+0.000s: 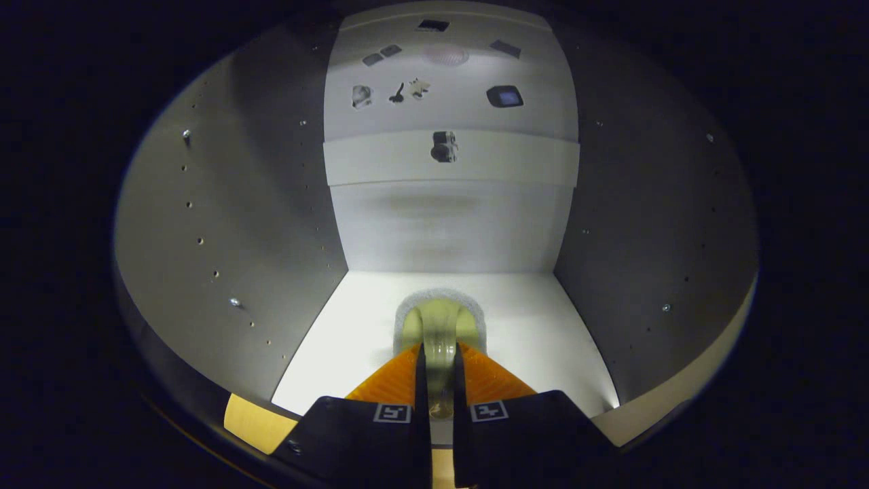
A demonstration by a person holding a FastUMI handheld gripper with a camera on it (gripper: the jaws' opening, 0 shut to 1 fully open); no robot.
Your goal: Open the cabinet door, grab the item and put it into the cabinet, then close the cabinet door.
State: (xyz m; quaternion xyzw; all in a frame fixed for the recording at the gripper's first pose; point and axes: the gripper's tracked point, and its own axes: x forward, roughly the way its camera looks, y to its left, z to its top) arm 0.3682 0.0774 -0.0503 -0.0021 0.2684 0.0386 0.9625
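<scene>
No brand names or readable writing anywhere that I could make out, just the two little black-and-white square markers sitting on the black bodies of the tongs, and those were patterns, not text. The tongs were nearly closed, with only a thin gap between the orange ribbed fingers, and both were pressed against the item, a pale yellow-green thing with a rounded top and a whitish, foamy-looking rim around it. Honestly couldn't tell exactly what it was, maybe a sponge or a scrubber held edge-on. It ran between the fingers and stuck out just ahead of the tips, sitting low over the cabinet floor, which was white and brightly lit; I couldn't tell if it was actually touching down. The tongs were already reaching inside the cabinet, with grey side walls dotted with shelf-pin holes on both sides and a white back panel well beyond the item. Higher up there was a white crosspiece with a small dark fitting, and above that several small dark shapes too blurry to identify.
</scene>
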